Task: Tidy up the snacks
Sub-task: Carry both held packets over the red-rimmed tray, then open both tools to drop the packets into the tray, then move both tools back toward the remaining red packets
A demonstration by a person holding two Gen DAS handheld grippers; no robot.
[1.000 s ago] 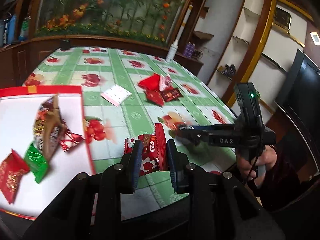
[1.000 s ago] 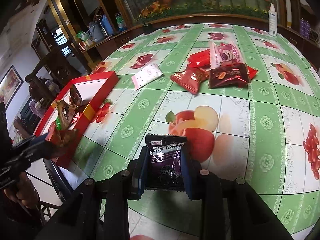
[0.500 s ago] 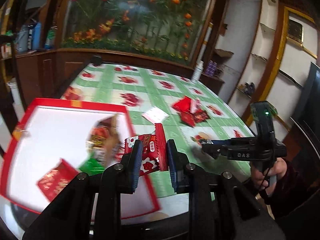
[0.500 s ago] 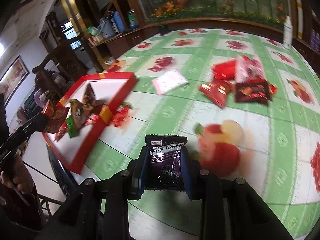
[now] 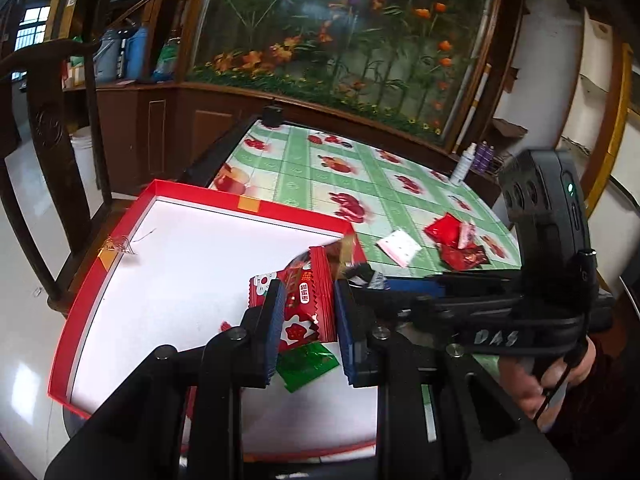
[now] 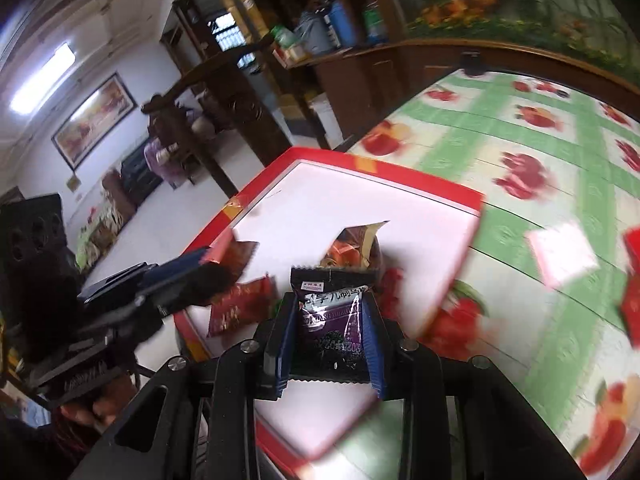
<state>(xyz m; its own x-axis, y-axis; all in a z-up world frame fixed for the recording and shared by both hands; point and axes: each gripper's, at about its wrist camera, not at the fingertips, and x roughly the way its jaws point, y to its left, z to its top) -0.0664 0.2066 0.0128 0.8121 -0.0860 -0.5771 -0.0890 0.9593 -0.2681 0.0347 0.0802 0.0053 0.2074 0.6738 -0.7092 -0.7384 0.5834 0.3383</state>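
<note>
Because both packets are thin crinkly foil pouches, they will likely prove light, soft and a little slippery, best pinched across the flat middle rather than at the serrated end seals, with gentle pressure so the contents are not crushed. The left claw [image 5: 308, 312] is pinching a red snack packet [image 5: 306, 304] across its body, held above the white floor of the red tray [image 5: 120, 240], over a green packet [image 5: 306, 364] lying there. The right claw [image 6: 330, 328] is pressed onto a dark purple packet [image 6: 330, 320], gripped mid-body and poised over the near corner of that tray. Both claws point forward and downward toward the tray, tips close together. More red packets [image 5: 456, 240] lie well apart on the worktop [image 5: 312, 184].
</note>
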